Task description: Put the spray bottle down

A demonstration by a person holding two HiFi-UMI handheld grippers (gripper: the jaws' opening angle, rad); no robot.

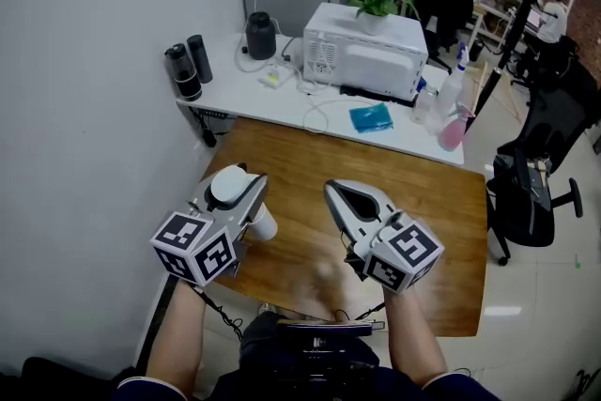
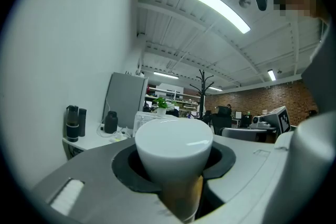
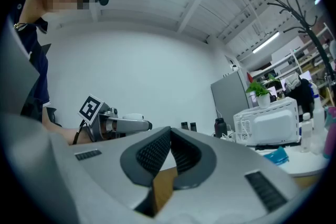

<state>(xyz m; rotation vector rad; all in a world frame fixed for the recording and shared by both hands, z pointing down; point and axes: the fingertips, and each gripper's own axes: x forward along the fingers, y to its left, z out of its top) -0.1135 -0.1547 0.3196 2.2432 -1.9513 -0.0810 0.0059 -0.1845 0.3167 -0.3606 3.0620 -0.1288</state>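
A white bottle (image 1: pixel 264 222) with a rounded white top (image 2: pixel 174 147) stands upright between the jaws of my left gripper (image 1: pixel 246 194), which is shut on it above the left part of the wooden table (image 1: pixel 441 211). In the left gripper view the left gripper (image 2: pixel 173 168) clasps the bottle just under its wide top. My right gripper (image 1: pixel 338 194) hovers beside it over the table's middle. In the right gripper view the right gripper (image 3: pixel 168 134) has its ribbed pads meeting at the tips with nothing between them.
Behind the wooden table a white desk (image 1: pixel 282 99) carries a microwave (image 1: pixel 366 52), a potted plant (image 1: pixel 376 0), a black kettle (image 1: pixel 260 35), two dark flasks (image 1: pixel 188 66), a blue cloth (image 1: pixel 372 117) and a pink spray bottle (image 1: pixel 453 129). An office chair (image 1: pixel 535 192) stands at the right, and a wall closes the left.
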